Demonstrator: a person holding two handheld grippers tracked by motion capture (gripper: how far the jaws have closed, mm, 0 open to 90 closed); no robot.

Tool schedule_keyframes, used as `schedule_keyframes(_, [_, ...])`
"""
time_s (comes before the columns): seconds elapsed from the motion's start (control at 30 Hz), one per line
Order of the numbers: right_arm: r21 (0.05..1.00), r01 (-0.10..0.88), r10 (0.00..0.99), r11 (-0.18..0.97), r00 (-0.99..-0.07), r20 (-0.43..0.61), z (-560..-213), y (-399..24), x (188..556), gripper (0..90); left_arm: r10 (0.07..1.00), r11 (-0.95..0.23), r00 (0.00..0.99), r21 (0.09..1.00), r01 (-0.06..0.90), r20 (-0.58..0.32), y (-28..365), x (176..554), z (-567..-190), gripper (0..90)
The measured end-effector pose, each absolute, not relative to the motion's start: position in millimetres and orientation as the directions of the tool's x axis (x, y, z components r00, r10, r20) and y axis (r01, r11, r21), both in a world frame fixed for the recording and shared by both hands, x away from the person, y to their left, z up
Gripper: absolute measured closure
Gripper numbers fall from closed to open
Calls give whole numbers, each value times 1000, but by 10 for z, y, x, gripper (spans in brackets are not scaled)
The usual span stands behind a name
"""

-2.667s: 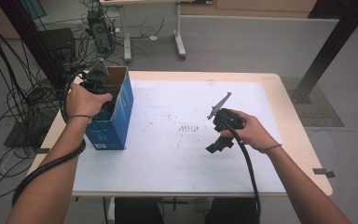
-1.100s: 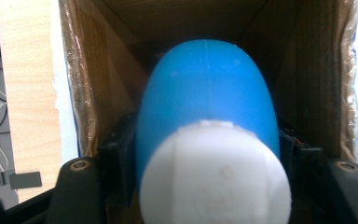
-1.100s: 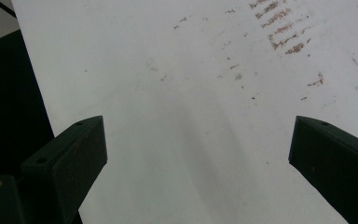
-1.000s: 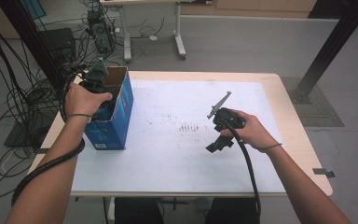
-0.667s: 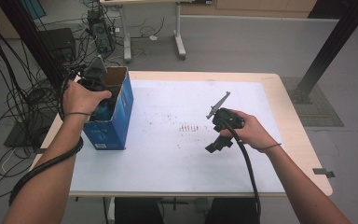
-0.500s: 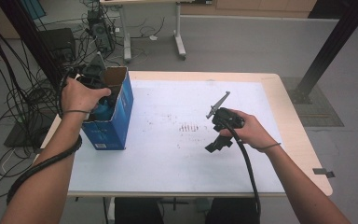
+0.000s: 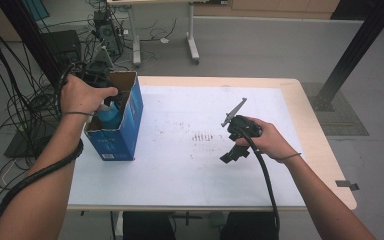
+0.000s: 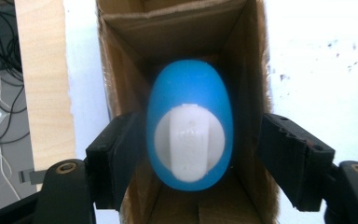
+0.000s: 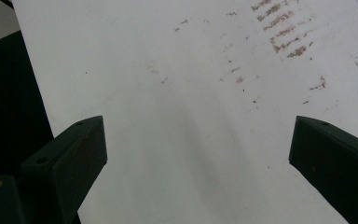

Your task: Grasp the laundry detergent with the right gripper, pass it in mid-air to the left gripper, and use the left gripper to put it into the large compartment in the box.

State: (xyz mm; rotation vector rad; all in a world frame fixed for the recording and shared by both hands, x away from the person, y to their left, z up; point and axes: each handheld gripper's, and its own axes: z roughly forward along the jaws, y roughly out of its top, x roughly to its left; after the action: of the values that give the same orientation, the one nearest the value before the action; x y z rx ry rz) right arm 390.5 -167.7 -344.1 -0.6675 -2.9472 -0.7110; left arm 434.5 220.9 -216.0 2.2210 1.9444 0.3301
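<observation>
1. Bottle (image 8: 189, 123): smooth blue plastic, slight sheen; white matt plastic cap (image 8: 189, 142).
2. Box (image 7: 130, 117): brown raw cardboard inside, printed blue outside.
3. Table (image 7: 305, 107): pale wood edge; white matt sheet (image 9: 177, 116), speckled with brown marks.
4. Gripper pads (image 8: 289, 154): black, matt, ridged.

Bright, even overhead light; the white tabletop (image 7: 180, 165) glares slightly. Shadows are soft. The blue bottle (image 8: 189, 135) appears blurred up close, its edges soft.
</observation>
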Motion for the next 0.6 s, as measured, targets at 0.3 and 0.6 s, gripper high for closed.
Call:
schedule_keyframes(0.3, [421,418,402,805,-906,131,-3428,-1666,3908,37,987,-158,149,267,951,55,2206,4285,-1946,236])
schedule_keyframes(0.6, [417,422,407,805,-904,129,-3407,-1694,3910,37,985,-170,164,276,946,44,2156,4232,-1741,116])
